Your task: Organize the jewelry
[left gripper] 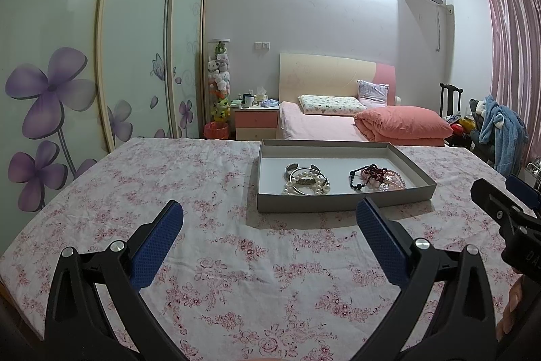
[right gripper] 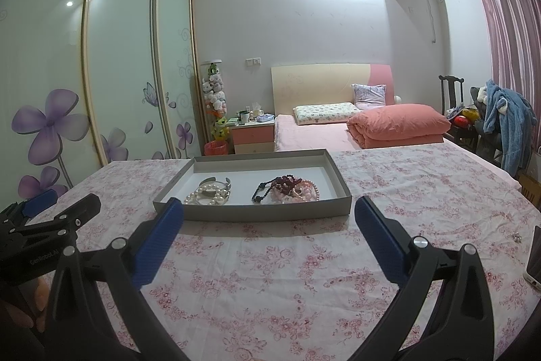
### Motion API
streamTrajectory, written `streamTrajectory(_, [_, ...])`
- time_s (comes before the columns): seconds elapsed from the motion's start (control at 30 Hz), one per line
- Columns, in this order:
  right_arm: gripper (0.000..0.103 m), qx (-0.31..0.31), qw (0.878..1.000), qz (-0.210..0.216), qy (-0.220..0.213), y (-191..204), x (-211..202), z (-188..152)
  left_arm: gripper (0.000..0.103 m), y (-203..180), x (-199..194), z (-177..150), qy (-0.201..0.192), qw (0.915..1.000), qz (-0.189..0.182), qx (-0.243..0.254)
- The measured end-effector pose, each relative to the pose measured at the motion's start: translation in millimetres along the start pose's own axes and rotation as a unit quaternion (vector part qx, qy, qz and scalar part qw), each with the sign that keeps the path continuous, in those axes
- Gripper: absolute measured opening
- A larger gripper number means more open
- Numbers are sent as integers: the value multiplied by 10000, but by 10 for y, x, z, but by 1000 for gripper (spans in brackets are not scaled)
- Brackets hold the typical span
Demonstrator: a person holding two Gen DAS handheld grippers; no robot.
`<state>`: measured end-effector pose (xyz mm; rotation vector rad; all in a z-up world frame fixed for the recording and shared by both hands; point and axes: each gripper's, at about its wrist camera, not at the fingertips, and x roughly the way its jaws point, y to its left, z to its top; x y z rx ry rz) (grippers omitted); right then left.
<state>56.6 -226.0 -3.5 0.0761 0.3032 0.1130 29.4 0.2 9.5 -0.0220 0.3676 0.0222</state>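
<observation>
Well, grey tray w/ jewelry lies long axis left-right; left claw & right claw both wide, empty.

L gripper: jaws spread wide, nothing between the blue pads, pointing fwd, level. R gripper: same, wide apart, empty, blue pads angled outward. The two sit side by side; fingertips of a hand show behind the L one.

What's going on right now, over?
Left hand-held gripper open, empty. Right hand-held gripper open, empty. Jewelry in grey tray: pearl and silver bangles left, red and pink beads right. Nothing in the way.
</observation>
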Motion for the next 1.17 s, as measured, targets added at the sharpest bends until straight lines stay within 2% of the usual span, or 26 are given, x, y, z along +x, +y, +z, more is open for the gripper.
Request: streamTrajectory(1.17, [99, 13, 10000, 2, 14, -9, -2, 11, 101, -18, -6, 7, 36, 10000, 10, 4])
